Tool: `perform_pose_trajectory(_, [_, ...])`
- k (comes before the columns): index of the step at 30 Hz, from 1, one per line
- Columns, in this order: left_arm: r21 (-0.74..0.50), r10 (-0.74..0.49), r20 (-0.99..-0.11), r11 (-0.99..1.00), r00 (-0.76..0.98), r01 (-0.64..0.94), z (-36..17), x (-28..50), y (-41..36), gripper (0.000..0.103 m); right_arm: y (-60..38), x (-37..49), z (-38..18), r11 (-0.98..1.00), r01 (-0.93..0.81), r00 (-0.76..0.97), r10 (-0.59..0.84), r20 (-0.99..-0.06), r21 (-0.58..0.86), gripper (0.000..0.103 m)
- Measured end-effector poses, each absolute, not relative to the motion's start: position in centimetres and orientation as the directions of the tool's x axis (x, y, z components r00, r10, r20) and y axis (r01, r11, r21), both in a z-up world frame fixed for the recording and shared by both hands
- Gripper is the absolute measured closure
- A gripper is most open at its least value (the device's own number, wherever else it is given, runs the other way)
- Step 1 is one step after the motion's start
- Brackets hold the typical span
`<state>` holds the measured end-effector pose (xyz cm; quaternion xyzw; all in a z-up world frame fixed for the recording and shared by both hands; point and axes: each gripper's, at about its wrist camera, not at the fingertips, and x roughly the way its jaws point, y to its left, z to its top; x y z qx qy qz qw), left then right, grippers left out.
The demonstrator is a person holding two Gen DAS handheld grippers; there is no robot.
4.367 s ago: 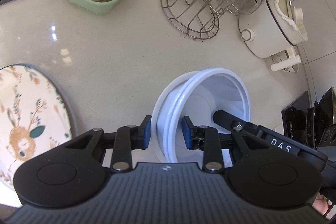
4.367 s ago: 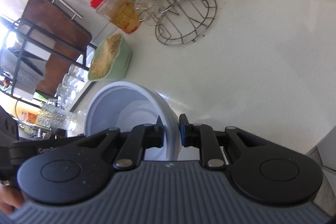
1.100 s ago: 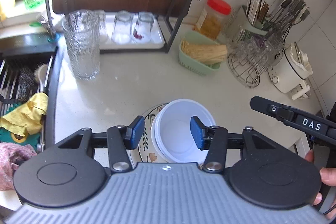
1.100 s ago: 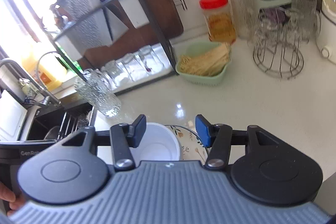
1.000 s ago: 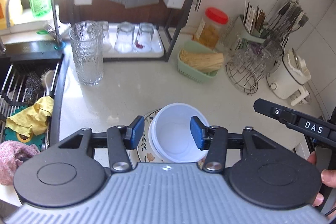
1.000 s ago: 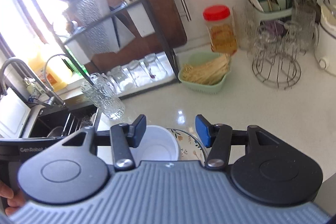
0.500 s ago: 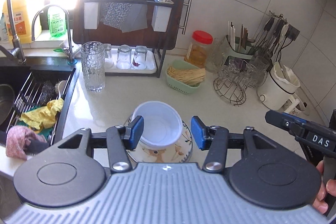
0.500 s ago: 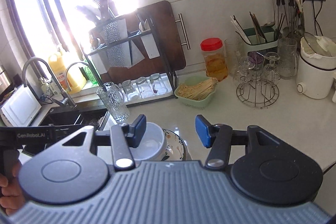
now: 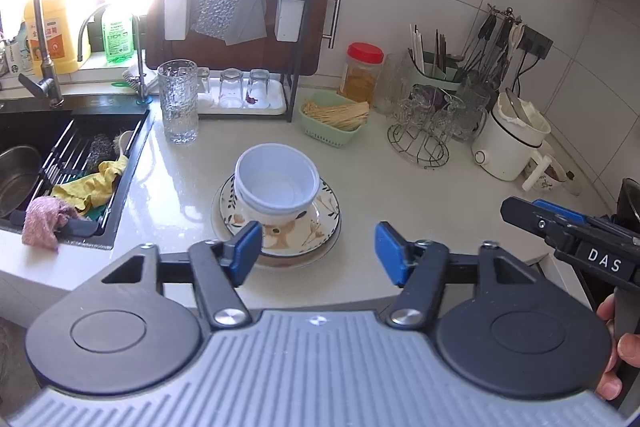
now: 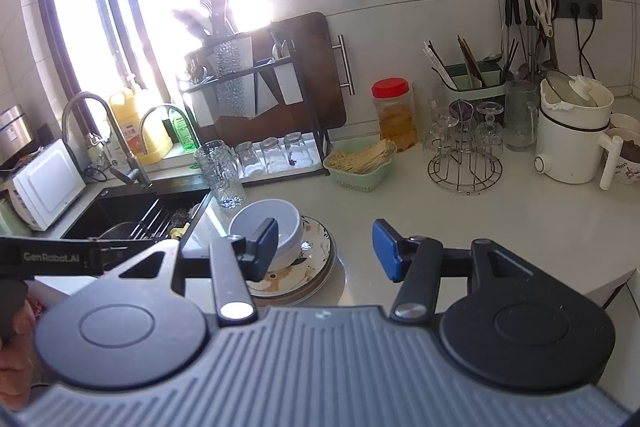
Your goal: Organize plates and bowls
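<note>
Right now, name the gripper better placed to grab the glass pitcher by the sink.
Left, probably. The left gripper is open, empty and nearer the sink side; the glass pitcher stands left of the stacked bowls, farther from the right gripper.

Black grippers [image 9: 316, 247], blue-padded jaws

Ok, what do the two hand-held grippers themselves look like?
Both match: the left hand-held gripper and right hand-held gripper have black arms with silver pivots, blue pads, round black side discs and a ribbed grey body. White lettering marks their sides: "GenRobot.AI" on the left, "DAS" on the right.
</note>
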<state>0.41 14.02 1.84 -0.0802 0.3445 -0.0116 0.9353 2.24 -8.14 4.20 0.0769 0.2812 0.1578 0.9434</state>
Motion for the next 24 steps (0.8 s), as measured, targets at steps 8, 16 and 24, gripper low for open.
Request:
perform_pose_trajectory(8, [-0.113, -0.019, -0.631, 0.991, 0.776, -0.068, 1.7, -2.2, 13.4, 0.007, -8.6, 0.4, 3.4, 0.935, -0.276, 0.794, 0.353, -0.495, 0.223, 0.034])
perform_pose_trajectory(16, [-0.098, -0.002, -0.63, 0.992, 0.776, -0.077, 1.1, -3.8, 12.7, 0.005, -8.9, -0.5, 2.7, 0.936, -0.277, 0.793, 0.351, -0.498, 0.219, 0.028])
perform_pose_trajectory(24, [-0.096, 0.013, -0.63, 0.991, 0.776, -0.095, 1.1, -4.2, 13.0, 0.003, -8.9, -0.6, 2.4, 0.923, -0.3, 0.785, 0.382, -0.487, 0.241, 0.01])
